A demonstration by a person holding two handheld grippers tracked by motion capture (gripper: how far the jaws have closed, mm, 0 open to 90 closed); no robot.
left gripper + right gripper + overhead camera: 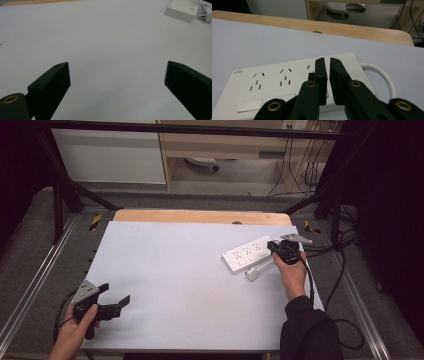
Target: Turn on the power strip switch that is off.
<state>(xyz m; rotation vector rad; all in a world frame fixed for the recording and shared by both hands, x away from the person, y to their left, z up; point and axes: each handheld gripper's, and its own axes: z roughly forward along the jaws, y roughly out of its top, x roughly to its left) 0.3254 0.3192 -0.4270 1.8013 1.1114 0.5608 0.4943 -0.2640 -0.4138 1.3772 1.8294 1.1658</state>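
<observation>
The white power strip (pixel 248 253) is lying flat on the pale surface (pixel 175 285), toward its far right side. It has rows of plug holes on top. A thick white cord (pixel 379 72) is curling out from its right end. A small white plug (pixel 252 274) is lying just beside the strip, on the side near the person.

The right hand-held gripper (pixel 327 62) is hanging over the right end of the strip. Its jaws are almost closed w/ a thin gap, and nothing is in between. The tips are maybe touching the strip top, but I can't tell for sure.

The left hand-held gripper (pixel 114 296) is well apart from the strip, at the near left part of the surface. Its jaws are standing wide open & holding nothing.
</observation>
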